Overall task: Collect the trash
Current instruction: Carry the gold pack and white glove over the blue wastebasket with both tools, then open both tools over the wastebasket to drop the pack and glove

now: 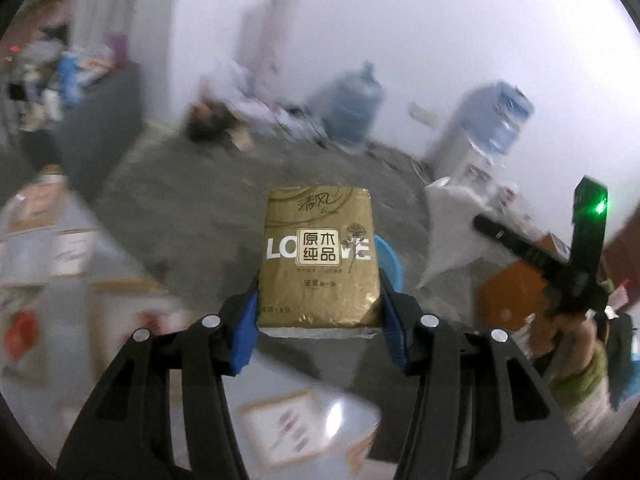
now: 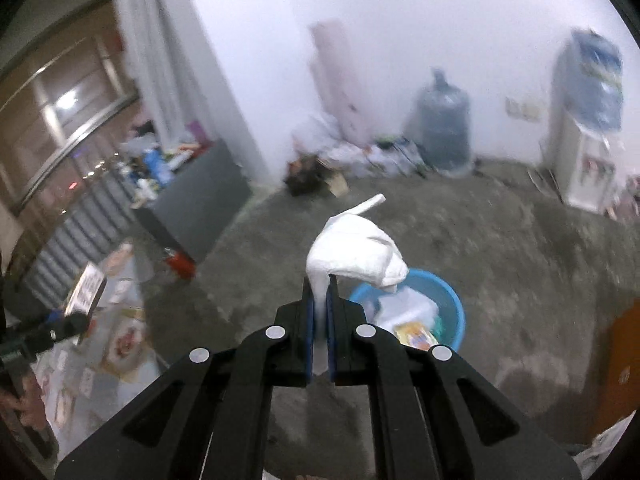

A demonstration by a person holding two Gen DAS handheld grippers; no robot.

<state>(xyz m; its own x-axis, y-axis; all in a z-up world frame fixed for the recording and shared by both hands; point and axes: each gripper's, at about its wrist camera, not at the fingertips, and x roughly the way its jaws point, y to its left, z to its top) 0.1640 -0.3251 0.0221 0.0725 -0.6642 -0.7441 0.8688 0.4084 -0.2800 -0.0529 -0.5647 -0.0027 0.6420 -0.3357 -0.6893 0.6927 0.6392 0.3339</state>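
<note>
My left gripper (image 1: 319, 300) is shut on a gold tissue packet (image 1: 318, 256) with "LOVE" printed on it, held in the air above the floor. Behind the packet a blue basin (image 1: 390, 258) peeks out. My right gripper (image 2: 320, 292) is shut on a crumpled white tissue (image 2: 356, 254), held just above and left of the blue basin (image 2: 452, 308), which holds white and coloured trash. The right gripper (image 1: 560, 256) with its white tissue (image 1: 448, 220) also shows at the right of the left wrist view.
A grey concrete floor (image 2: 500, 260) lies ahead. Water jugs (image 2: 442, 124), a white dispenser (image 2: 580, 160) and a pile of clutter (image 2: 340, 164) line the far wall. A dark cabinet (image 2: 196, 200) stands left. A patterned tabletop (image 1: 60, 248) is at the lower left.
</note>
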